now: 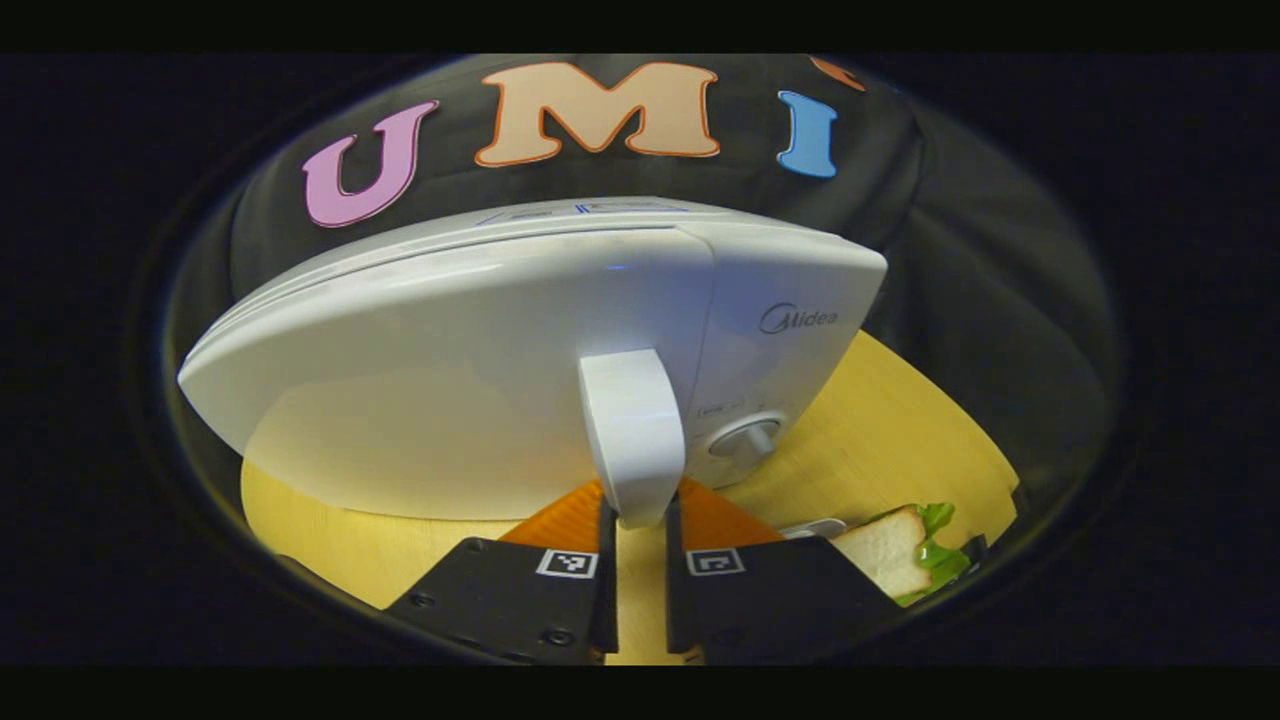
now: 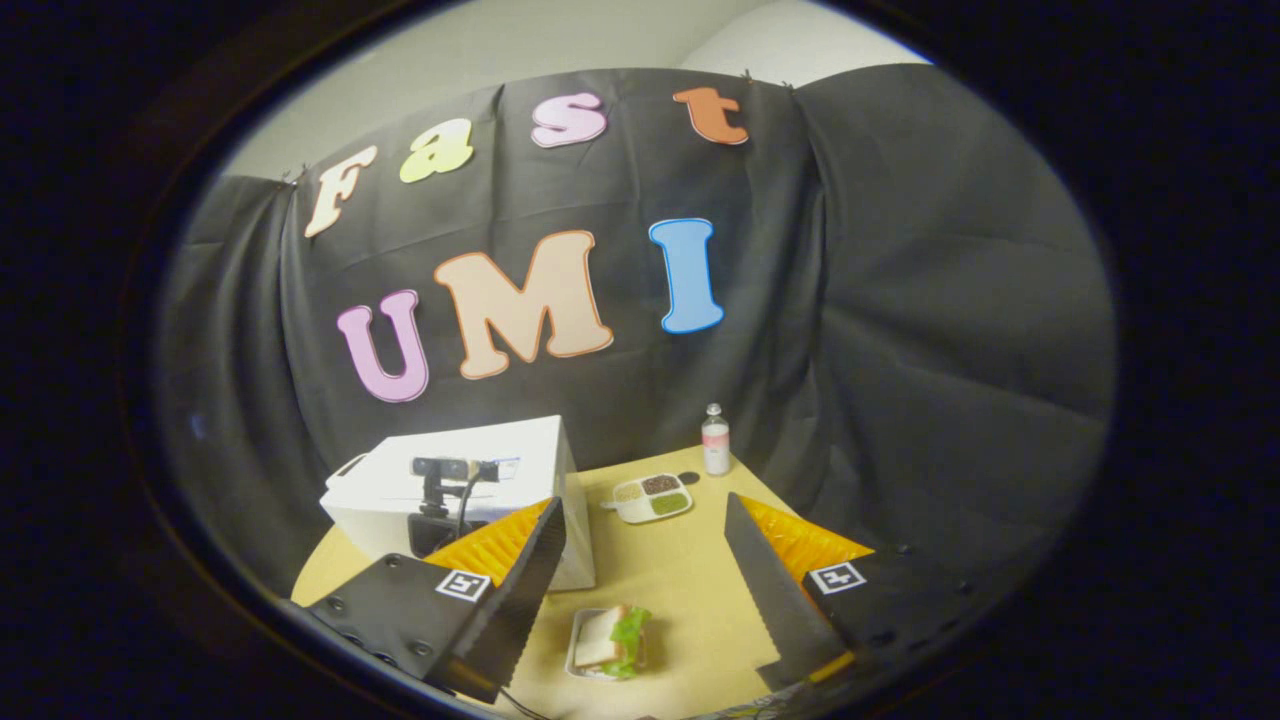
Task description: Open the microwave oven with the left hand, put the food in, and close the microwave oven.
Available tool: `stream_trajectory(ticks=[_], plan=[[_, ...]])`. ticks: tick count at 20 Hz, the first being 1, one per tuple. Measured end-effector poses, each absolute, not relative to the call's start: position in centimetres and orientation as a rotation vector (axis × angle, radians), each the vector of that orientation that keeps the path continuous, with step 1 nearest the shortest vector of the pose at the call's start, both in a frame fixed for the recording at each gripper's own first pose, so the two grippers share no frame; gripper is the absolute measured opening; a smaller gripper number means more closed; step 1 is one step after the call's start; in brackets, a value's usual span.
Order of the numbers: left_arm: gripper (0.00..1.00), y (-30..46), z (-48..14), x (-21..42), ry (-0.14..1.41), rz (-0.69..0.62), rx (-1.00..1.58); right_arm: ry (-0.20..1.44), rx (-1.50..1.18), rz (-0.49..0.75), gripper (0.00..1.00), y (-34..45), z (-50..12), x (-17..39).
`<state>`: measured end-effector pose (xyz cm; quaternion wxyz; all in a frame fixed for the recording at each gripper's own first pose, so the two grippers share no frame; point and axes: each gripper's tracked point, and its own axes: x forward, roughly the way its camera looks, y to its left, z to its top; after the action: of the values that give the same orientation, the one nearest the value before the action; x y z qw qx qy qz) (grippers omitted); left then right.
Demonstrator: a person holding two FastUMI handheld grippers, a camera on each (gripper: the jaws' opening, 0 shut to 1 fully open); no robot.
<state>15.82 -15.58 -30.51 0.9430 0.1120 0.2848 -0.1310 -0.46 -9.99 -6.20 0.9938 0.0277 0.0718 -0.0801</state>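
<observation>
in the left gripper view the left gripper [image 1: 636,540] sits low at the white plastic microwave oven [image 1: 480,370] with its jaws narrowed around the bottom end of the white upright door handle [image 1: 632,440]; the fingers flank the handle's tip closely, but whether both press on it i cannot tell. the hold looks shallow, so a pull from here could slide off the rounded end, or a skewed pull could drag the light-looking oven across the pale wooden table [image 1: 880,440] instead of swinging the door. just beside and to the right of that gripper lies the food, a white-bread sandwich with green lettuce [image 1: 905,550], on the table in front of the oven; in the right gripper view it rests in a small shallow tray. a swinging door might sweep close to it. the right gripper [image 2: 640,590] hovers above it with jaws wide apart, holding nothing. farther back stand a small divided dish [image 2: 655,497] and a small bottle [image 2: 715,440], well clear.
</observation>
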Motion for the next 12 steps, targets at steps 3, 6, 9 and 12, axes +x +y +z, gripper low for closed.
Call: stream_trajectory(ticks=[3,6,9,12], plan=[[0.11,-15.6,-30.6,15.6,0.586,-0.277,0.222,0.184,0.067,-0.156,0.92,-9.6,-7.6,-1.1],[0.08,-15.7,-30.5,15.6,0.582,-0.273,0.210,0.209,0.076,-0.157,0.92,-9.3,-8.5,-1.6],[0.06,-15.8,-30.4,15.5,0.580,-0.265,0.193,0.226,0.090,-0.144,0.99,-8.6,-9.0,-1.7],[0.05,-15.9,-30.4,15.5,0.572,-0.261,0.177,0.238,0.082,-0.136,0.92,-8.2,-9.5,-1.5]])
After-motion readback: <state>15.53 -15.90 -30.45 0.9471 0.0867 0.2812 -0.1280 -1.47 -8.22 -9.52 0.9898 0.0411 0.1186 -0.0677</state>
